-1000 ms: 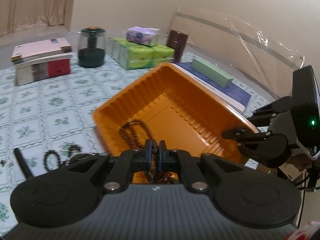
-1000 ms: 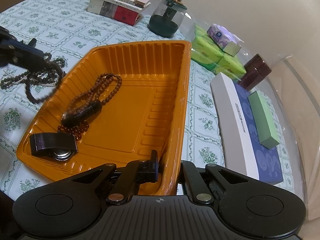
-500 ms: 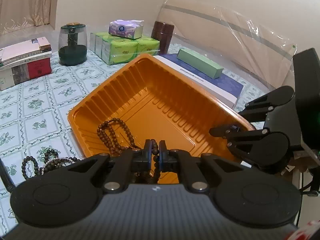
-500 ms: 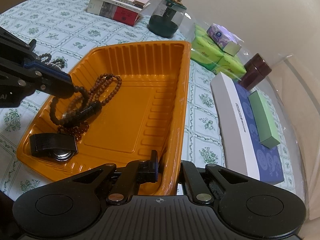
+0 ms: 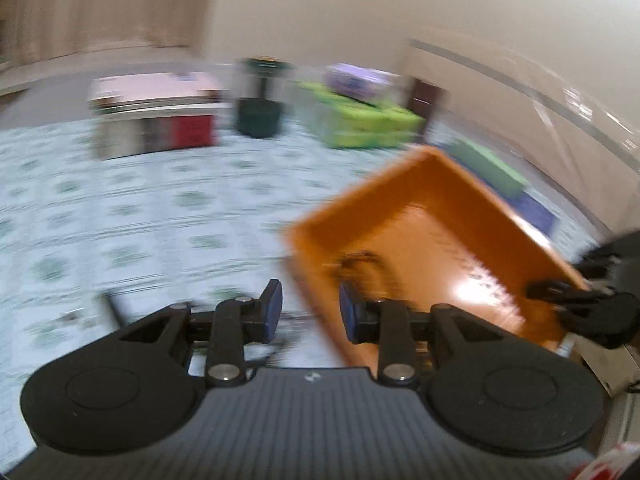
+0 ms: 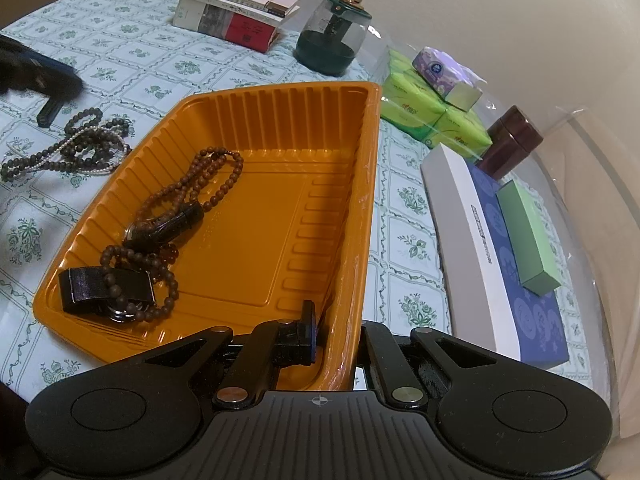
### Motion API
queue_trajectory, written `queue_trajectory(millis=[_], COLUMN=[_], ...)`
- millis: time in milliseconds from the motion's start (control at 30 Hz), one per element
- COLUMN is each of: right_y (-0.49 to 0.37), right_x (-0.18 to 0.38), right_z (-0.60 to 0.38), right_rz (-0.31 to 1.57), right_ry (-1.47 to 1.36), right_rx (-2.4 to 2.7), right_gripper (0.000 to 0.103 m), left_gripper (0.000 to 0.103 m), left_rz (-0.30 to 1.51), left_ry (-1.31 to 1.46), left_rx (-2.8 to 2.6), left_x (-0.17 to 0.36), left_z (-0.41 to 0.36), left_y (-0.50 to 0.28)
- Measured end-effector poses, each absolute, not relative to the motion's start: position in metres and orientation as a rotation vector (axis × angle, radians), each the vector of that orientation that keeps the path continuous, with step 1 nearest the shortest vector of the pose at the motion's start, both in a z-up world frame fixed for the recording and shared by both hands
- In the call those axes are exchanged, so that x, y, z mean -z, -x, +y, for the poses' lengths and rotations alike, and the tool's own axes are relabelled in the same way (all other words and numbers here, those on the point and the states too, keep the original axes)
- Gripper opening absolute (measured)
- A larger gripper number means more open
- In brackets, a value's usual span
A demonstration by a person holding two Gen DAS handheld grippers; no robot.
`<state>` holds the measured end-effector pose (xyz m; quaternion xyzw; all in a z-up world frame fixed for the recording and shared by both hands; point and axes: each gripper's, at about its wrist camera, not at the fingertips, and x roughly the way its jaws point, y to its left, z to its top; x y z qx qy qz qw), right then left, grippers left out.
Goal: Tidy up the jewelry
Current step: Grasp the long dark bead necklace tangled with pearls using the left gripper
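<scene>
Since the earlier frames the left gripper [image 5: 310, 310] has swung out of the orange tray [image 6: 360, 184] to just beyond its near-left edge, and the dark bead bracelet [image 6: 132, 280] it carried now lies inside the tray, draped over the black watch [image 6: 86, 286]. Its jaws have just been opening; they stand partly apart with nothing between them, though the left wrist view is heavily blurred. The right gripper [image 6: 340, 336] pinches the tray's near right wall, jaws narrow on the plastic. A brown bead necklace [image 6: 208, 176] and a dark cylindrical pendant [image 6: 168, 226] also rest in the tray's left half. More bead strands and a pearl string [image 6: 76, 148] lie on the floral tablecloth [image 6: 168, 68] left of the tray. Beyond the tray stand stacked books [image 6: 236, 16] and a green-based glass jar [image 6: 330, 38].
</scene>
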<state>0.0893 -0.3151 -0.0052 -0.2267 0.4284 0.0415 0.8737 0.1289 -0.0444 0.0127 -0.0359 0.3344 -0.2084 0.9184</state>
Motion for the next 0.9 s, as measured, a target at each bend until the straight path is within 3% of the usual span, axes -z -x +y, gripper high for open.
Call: queue_trajectory(millis=[333,733,900], right_y=[-0.088,-0.088,-0.088], right_x=[0.006,0.006,0.007], right_z=[-0.315,-0.314,-0.314], right_rz=[0.899,0.905,0.906], right_ry=[0.478,0.481,0.48], right_rx=[-0.083,-0.079,-0.079], right_gripper=[0.005,0.005,0.005], left_gripper=[0.028,0.027,0.017], left_rz=[0.741,0.76,0.782], left_ry=[0.136,-0.148,-0.248], left_rx=[0.194,0.396,0.405], left_x=[0.019,0.065,0.077], left_z=[0.053,-0.008,-0.023], left_y=[-0.113,-0.085,-0.089])
